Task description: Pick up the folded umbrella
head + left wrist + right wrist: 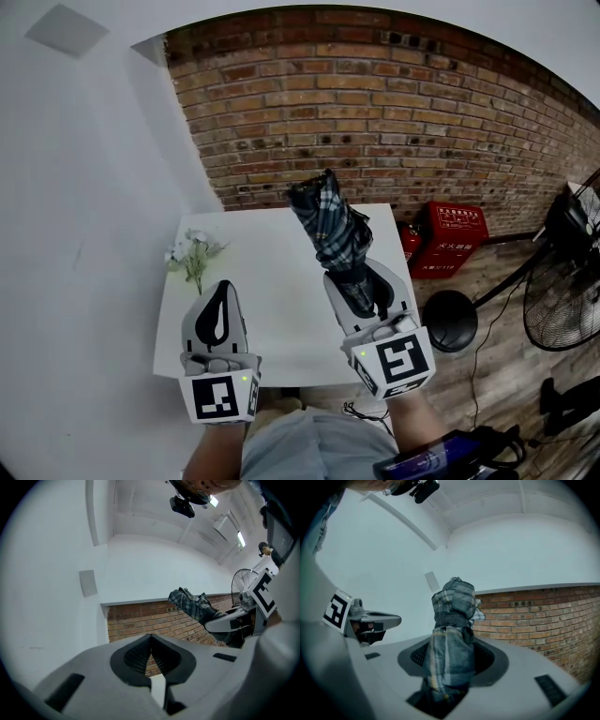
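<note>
The folded umbrella (pixel 330 223), plaid in dark blue and grey with a strap round it, is held up above the white table (pixel 272 309) and points toward the brick wall. My right gripper (pixel 354 274) is shut on its lower part. In the right gripper view the umbrella (pixel 452 620) fills the gap between the pads of my right gripper (pixel 452 657). My left gripper (pixel 223 287) hovers over the table's left side, shut with nothing in it. Its tips meet in the left gripper view (pixel 150 638), where the umbrella (pixel 191 603) shows at the right.
A small bunch of white flowers (pixel 192 253) lies on the table's left part. Red boxes (pixel 450 239) stand on the floor by the brick wall (pixel 394 103). A dark round base (pixel 450 320) and a floor fan (pixel 562 281) are at the right.
</note>
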